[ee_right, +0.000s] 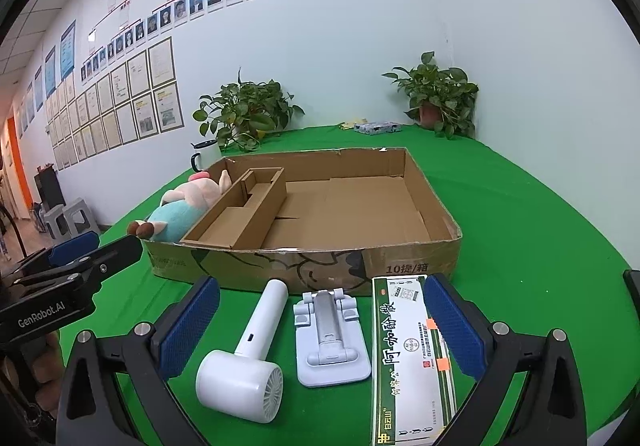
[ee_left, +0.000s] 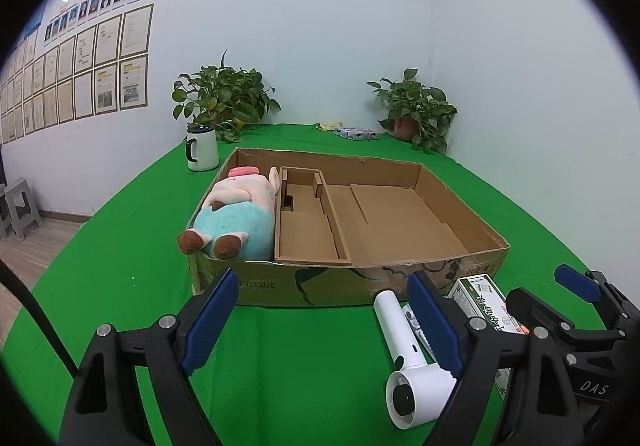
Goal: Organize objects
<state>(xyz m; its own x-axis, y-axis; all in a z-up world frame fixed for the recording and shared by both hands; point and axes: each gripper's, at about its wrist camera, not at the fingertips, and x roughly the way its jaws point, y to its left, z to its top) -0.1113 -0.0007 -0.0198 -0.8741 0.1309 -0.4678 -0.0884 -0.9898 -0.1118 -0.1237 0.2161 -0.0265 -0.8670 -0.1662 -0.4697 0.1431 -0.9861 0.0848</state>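
Note:
A shallow cardboard box (ee_left: 460, 206) (ee_right: 424, 190) sits on the green table. A plush pig (ee_left: 236, 214) (ee_right: 180, 206) lies in its left compartment. In front of the box lie a white handheld fan (ee_right: 244, 358) (ee_left: 404, 354), a white folding phone stand (ee_right: 330, 338) and a green-and-white medicine box (ee_right: 408, 358) (ee_left: 480, 294). My left gripper (ee_left: 320, 322) is open and empty, left of the fan. My right gripper (ee_right: 316, 334) is open and empty, its fingers spanning the fan, stand and medicine box from above.
A white mug (ee_left: 202, 148) (ee_right: 206, 154) stands behind the box's left corner. Two potted plants (ee_left: 224, 98) (ee_left: 420, 110) and a small patterned packet (ee_left: 356, 133) stand at the table's back. Grey stools (ee_left: 20, 206) are on the floor at left.

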